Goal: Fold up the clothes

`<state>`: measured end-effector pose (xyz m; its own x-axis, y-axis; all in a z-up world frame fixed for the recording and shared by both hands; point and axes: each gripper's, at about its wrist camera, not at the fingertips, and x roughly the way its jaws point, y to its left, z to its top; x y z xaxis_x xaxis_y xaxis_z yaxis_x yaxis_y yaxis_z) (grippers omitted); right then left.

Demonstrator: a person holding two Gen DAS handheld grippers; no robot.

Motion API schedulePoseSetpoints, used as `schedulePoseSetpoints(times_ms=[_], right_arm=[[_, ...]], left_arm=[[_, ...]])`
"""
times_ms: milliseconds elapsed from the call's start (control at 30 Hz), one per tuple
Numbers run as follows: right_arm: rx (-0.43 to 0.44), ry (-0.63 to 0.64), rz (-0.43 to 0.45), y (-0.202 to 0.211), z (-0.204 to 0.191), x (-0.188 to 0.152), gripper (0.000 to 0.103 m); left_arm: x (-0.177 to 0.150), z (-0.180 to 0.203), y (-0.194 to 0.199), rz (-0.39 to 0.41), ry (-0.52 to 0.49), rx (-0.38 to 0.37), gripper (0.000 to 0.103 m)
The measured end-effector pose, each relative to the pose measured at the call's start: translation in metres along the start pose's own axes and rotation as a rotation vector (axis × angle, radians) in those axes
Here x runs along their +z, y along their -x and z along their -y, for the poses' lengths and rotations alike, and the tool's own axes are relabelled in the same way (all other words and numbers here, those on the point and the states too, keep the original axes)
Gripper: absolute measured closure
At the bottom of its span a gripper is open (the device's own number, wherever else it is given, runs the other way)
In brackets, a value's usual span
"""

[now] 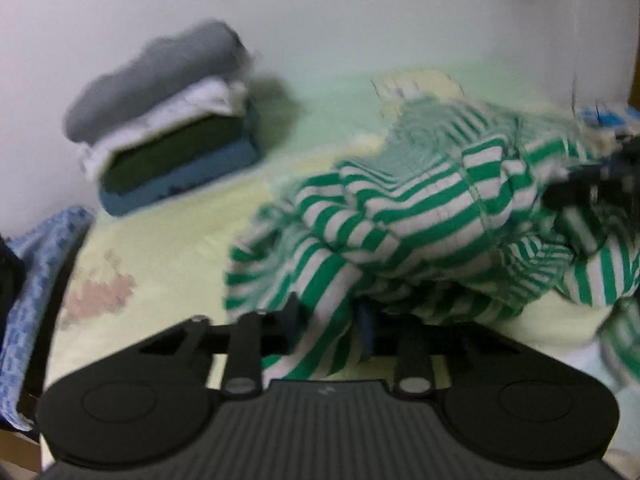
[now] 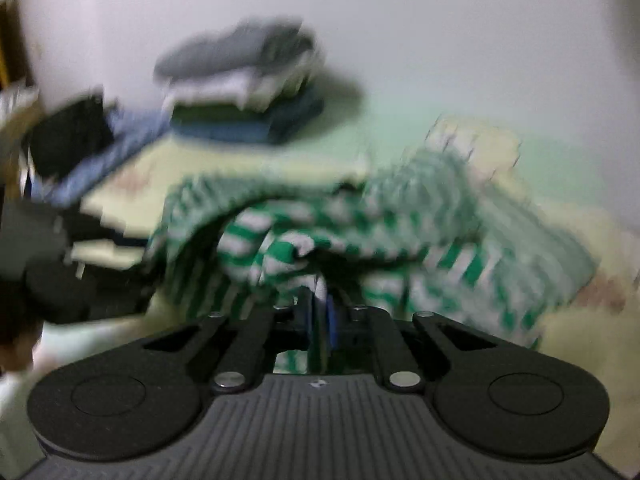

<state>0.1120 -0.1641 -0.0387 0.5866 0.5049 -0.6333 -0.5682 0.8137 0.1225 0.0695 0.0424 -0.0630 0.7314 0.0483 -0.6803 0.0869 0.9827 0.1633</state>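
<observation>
- Left wrist view: the left gripper (image 1: 326, 322) is clamping a hem of the striped shirt (image 1: 420, 216), its jaws narrowed on cloth that is draping between them. The shirt is lying bunched on the bed (image 1: 160, 248), right of centre; the hold looks meant for spreading it flat. This view alone is showing the stack (image 1: 168, 128) sharply, sitting well apart by the wall.
- Right wrist view: the right gripper (image 2: 320, 312) is pinching a thin shirt (image 2: 360, 232) edge, jaws nearly together. Only here is the left gripper's body showing at the left edge, blurred, beside the shirt.
</observation>
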Motion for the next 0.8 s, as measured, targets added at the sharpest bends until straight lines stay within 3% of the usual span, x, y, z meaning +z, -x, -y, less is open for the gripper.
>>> schedulePoseSetpoints(times_ms=[100,133,233,300,367,400,433,500,567,600,633,667,733,800], right_arm=[[0.02,-0.096,0.102,0.013,0.017,0.035,0.097],[0.02,-0.129,0.14,0.016,0.022,0.046,0.103],[-0.019,-0.22,0.264,0.022,0.036,0.076,0.103],[-0.06,-0.234,0.272,0.013,0.041,0.09,0.103],[-0.073,-0.228,0.246,0.004,0.039,0.097,0.095],[-0.049,-0.211,0.211,0.001,0.035,0.093,0.085],[-0.026,-0.195,0.176,-0.002,0.031,0.089,0.069],[-0.022,-0.117,0.112,-0.004,0.017,0.073,0.051],[-0.04,-0.015,0.085,0.003,0.0,0.048,0.038],[-0.045,0.033,0.071,0.007,-0.009,0.033,0.032],[-0.044,0.071,0.048,0.011,-0.017,0.019,0.03],[-0.044,0.103,0.014,0.011,-0.025,0.004,0.03],[-0.065,0.158,-0.061,0.013,-0.039,-0.026,0.03],[-0.127,0.209,-0.105,0.012,-0.049,-0.049,0.03]], left_arm=[[0.021,-0.021,0.022,0.077,0.057,0.055,0.088],[0.028,-0.03,0.028,0.101,0.071,0.08,0.093],[0.045,-0.055,0.034,0.124,0.102,0.15,0.099],[0.051,-0.07,0.032,0.121,0.117,0.206,0.099],[0.048,-0.082,0.029,0.094,0.135,0.243,0.099],[0.046,-0.088,0.029,0.08,0.145,0.257,0.098],[0.04,-0.092,0.03,0.065,0.155,0.253,0.097],[0.027,-0.093,0.035,0.049,0.16,0.214,0.09],[0.013,-0.084,0.038,0.044,0.115,0.17,0.058],[0.006,-0.076,0.037,0.044,0.078,0.16,0.049],[-0.001,-0.068,0.035,0.046,0.048,0.152,0.033],[-0.008,-0.06,0.033,0.047,0.018,0.144,0.022],[-0.016,-0.048,0.024,0.026,0.003,0.105,0.015],[-0.02,-0.041,0.014,-0.015,0.034,0.044,0.014]])
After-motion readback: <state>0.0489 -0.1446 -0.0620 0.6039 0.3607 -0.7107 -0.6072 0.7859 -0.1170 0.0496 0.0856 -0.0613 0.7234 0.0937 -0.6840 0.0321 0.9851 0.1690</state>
